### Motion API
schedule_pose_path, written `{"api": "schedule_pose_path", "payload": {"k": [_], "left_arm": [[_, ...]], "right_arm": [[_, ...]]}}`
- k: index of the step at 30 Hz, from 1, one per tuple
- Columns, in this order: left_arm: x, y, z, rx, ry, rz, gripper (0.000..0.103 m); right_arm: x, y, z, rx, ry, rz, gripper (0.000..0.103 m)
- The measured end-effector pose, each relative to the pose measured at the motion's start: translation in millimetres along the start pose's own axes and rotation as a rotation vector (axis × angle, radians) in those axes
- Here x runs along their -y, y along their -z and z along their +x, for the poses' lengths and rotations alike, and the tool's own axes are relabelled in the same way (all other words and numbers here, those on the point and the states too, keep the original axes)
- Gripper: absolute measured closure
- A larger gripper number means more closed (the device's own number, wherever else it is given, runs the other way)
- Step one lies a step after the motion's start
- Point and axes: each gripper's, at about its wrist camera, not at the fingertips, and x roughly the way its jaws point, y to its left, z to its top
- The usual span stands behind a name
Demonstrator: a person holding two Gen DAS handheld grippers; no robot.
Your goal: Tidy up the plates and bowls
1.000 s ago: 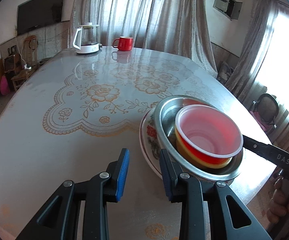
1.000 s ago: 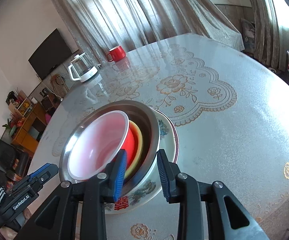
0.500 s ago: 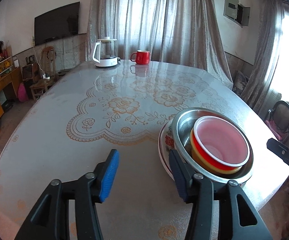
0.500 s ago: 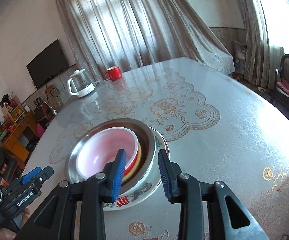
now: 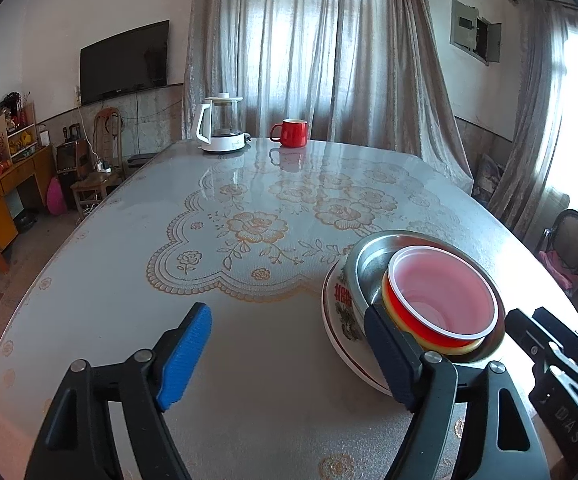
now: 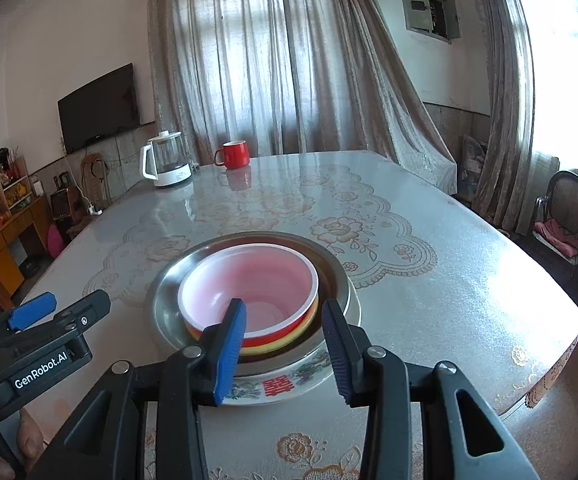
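Both claws, left [image 5: 289, 354] and right [image 6: 285, 344], spread empty above the lace-patterned table [image 5: 249, 216] before grey curtains [image 5: 309, 48].

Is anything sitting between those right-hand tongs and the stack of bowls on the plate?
Nothing visible does. The right tongs hang open just in front of the red bowl, which is nested in the metal bowl on the plate; only bare air lies between.

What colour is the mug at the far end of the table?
Red mug, clearest in the left wrist view.
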Motion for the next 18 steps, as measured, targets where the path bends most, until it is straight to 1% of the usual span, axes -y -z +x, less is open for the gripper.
{"api": "schedule_pose_path", "payload": {"k": [3,18], "left_arm": [[1.0,1.1,0.1,0.001,0.000,0.003,0.019],[4.4,3.5,1.3,0.003,0.003,0.019,0.014]], "right_arm": [[-0.7,1.3,2.9,-0.015,-0.007,-0.003,0.064],[-2.5,2.4,6.7,-0.025,-0.010,-0.010,0.064]]}}
